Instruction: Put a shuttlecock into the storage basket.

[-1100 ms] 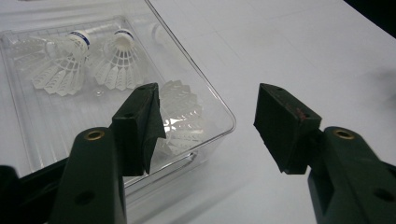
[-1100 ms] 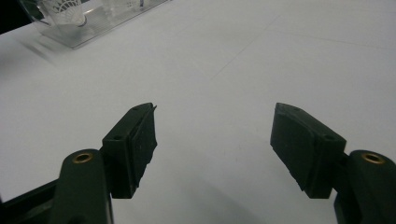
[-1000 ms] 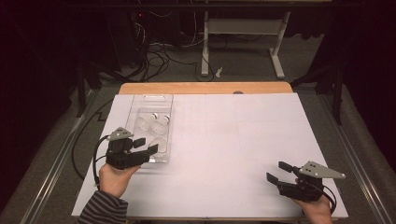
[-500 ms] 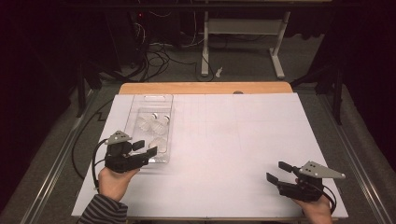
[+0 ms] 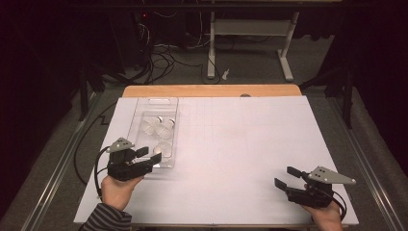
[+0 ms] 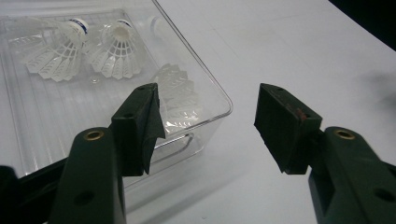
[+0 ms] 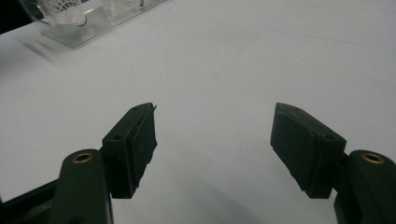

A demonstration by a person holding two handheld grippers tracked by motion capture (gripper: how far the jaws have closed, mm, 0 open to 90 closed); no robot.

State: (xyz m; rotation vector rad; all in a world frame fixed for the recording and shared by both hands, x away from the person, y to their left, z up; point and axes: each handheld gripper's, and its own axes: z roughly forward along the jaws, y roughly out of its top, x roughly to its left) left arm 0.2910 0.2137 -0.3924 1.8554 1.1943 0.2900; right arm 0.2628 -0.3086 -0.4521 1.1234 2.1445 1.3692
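- Fingers of the left gripper (image 5: 149,155) are standing released in the high view, at the lower left of the frame, hanging over the near right corner of the clear tray (image 5: 139,108); nothing is sitting between them. Three white shuttlecocks are lying in that tray: two side by side toward its middle (image 5: 157,127) and one nearer the gripper (image 5: 164,148). The right gripper (image 5: 288,177) is waiting at the lower right, jaws parted and empty, well apart from the tray on the white sheet (image 5: 240,144).
- Left gripper view: the two black pads (image 6: 144,119) are gaping wide with the tray's corner (image 6: 219,109) lying between and beyond them. The nearest shuttlecock (image 6: 180,100) is sitting just past the left pad at frame centre, with the other two at the upper left (image 6: 70,46). I judge the step in hand to be the approach to that nearest shuttlecock; the next move is calling for dipping the jaws inside the wall and closing lightly on the feather skirt.
- Right gripper view: its pads (image 7: 140,140) are standing open over bare sheet, grasping nothing, while the tray is showing at the upper left corner (image 7: 93,23).
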